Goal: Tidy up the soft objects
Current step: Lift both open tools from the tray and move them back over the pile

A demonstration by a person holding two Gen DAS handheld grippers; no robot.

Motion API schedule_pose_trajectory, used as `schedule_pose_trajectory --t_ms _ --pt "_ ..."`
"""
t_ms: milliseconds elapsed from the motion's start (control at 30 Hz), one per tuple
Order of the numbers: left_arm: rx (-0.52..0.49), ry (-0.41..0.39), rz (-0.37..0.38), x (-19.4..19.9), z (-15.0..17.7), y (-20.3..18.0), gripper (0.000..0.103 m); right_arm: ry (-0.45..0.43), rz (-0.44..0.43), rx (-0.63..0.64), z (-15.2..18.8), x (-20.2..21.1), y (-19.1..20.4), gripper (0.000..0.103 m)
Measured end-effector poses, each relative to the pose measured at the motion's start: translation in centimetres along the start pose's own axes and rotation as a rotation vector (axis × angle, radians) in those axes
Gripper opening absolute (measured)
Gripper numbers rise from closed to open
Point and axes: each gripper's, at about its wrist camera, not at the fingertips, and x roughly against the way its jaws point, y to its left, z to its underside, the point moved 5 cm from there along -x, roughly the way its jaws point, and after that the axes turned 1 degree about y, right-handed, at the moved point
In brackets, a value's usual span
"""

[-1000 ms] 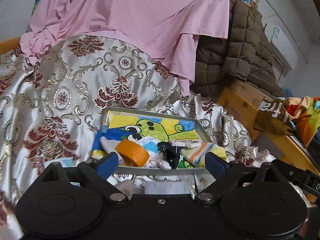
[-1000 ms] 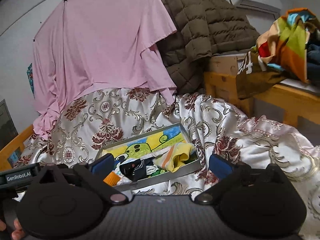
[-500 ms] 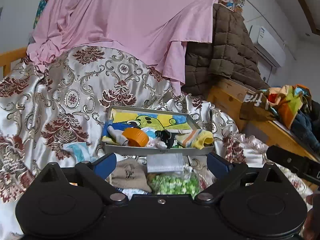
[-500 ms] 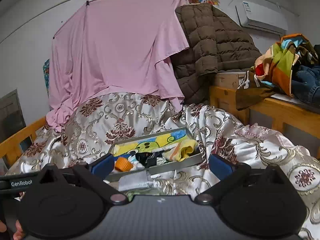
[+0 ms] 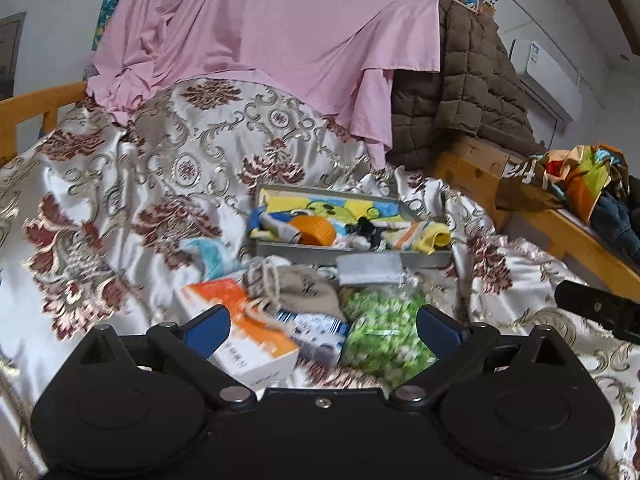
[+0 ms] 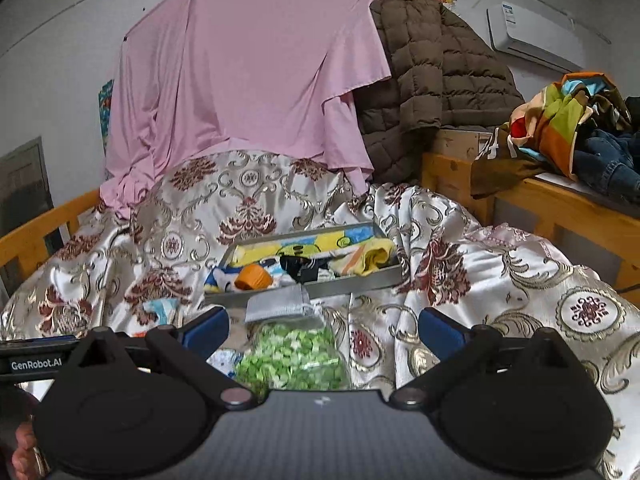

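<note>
Both tongs hang wide open and empty: from the left wrist, the left gripper [image 5: 320, 326] hovers over loose items on the patterned bedspread [image 5: 132, 184], namely a burlap pouch [image 5: 300, 288], an orange-and-white box [image 5: 248, 344] and a green-patterned bag [image 5: 384, 336], all just in front of the grey tray [image 5: 348, 254]. From the right wrist, the right gripper [image 6: 324, 328] hovers above that bag [image 6: 292, 356] and a grey cloth [image 6: 278, 304] touching the tray's near wall [image 6: 352, 282]. Sorting looks partly done: socks [image 6: 360, 258] and an orange roll [image 6: 253, 276] already lie in the tray, while several pieces wait outside.

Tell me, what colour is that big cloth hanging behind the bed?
The hanging cloth is plain pale pink, seen best in the right wrist view.
</note>
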Motion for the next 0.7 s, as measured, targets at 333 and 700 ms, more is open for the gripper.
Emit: schedule_pose_trajectory --t_ms 333,700 --pt "-0.01 0.017 -0.021 1.7 1.6 1.2 0.101 0.064 0.029 0.026 2.0 0.5 0.4 0.103" --pt "0.022 0.068 -0.09 1.8 2.6 2.5 0.102 0.157 0.019 0.076 3.6 -0.4 1.5 0.103"
